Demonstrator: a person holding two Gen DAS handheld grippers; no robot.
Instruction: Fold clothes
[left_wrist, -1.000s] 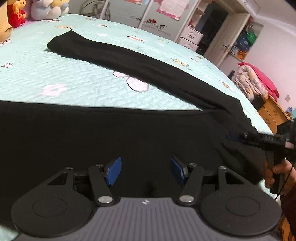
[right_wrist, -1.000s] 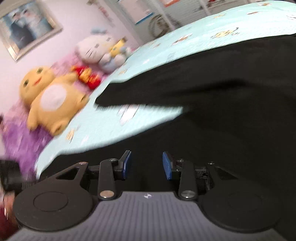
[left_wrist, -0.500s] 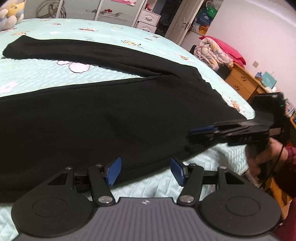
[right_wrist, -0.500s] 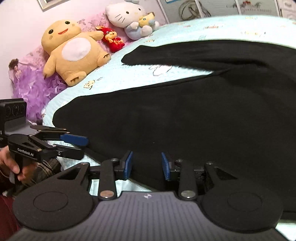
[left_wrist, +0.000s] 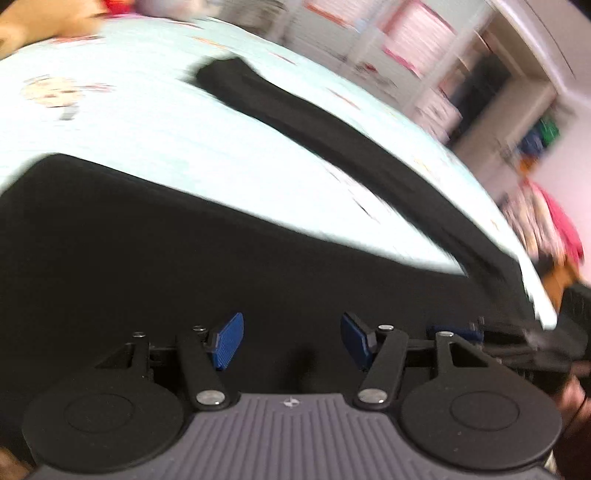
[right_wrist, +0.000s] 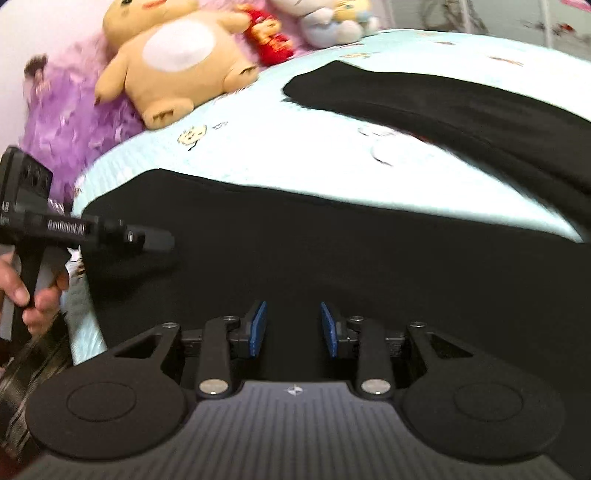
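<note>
A black long-sleeved garment (left_wrist: 184, 258) lies spread on the bed, one sleeve (left_wrist: 295, 110) stretched toward the far side. My left gripper (left_wrist: 291, 341) hovers low over the garment's body, open, with only cloth behind the gap. In the right wrist view, my right gripper (right_wrist: 292, 328) also hangs over the black cloth (right_wrist: 332, 251). Its jaws are closing, and no fold shows pinched between the blue pads. Each view shows the other gripper from the side at the garment's edge: the right gripper (left_wrist: 443, 332) and the left gripper (right_wrist: 162, 240), held by a hand (right_wrist: 33, 295).
The bed has a light-blue quilt (left_wrist: 147, 122) with cartoon prints. Plush toys (right_wrist: 173, 62) and a purple fluffy cushion (right_wrist: 62, 122) sit at its head. White drawers and a doorway (left_wrist: 461, 92) stand beyond the bed, with a pile of pink clothes (left_wrist: 554, 229) on the right.
Both grippers have swung from the garment's near edge to over its body, and both views are blurred. The right jaws have narrowed; the left gap looks the same.
</note>
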